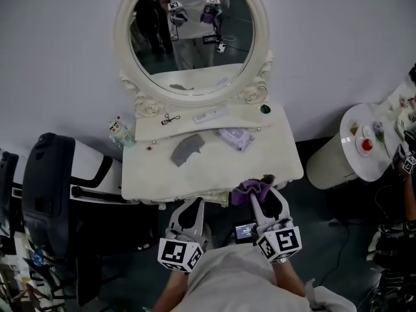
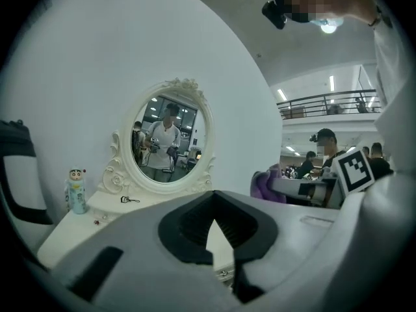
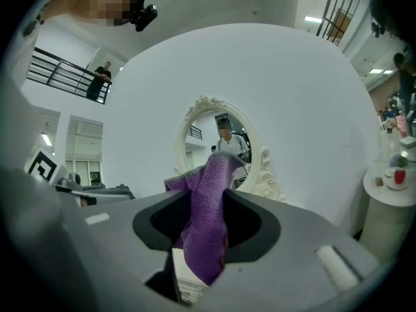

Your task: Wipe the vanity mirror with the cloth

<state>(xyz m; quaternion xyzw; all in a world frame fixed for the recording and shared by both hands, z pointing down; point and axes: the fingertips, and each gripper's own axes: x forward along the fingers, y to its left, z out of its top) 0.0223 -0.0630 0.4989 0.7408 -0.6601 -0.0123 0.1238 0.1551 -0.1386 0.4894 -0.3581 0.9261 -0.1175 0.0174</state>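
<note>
**A:** What took up most of the scene?

**B:** A plain white wall stood behind everything. Against it was the white vanity table (image 1: 214,168), and the oval vanity mirror (image 1: 192,44) stood upright in a carved frame at the table's back edge. The glass reflected the person and both grippers.

**A:** What was on either side?

**B:** A black and white chair (image 1: 58,187) stood just beside the table's left end. A round white side table (image 1: 328,161) stood off to the right, apart from the vanity.

**A:** And the grippers?

**B:** Both were at the table's near edge, pointing towards the mirror and well short of it. The left gripper (image 1: 190,207) had its jaws pressed together with nothing between them. The right gripper (image 1: 268,197) had its jaws clamped on the purple cloth (image 1: 250,188).

**A:** So where was the cloth exactly?

**B:** It was bunched between the right gripper's pads. In the right gripper view it stuck up past the jaw tips and hung down below them (image 3: 208,220). It was over the front edge of the table, nowhere near the glass.

**A:** Was anything smaller on the table?

**B:** A grey cloth (image 1: 186,148) lay flat near the middle, with a pale wipes packet (image 1: 235,137) just to its right. A small figurine bottle (image 1: 117,130) stood at the back left corner. An eyelash curler (image 1: 170,118) lay on the raised shelf under the mirror.
</note>
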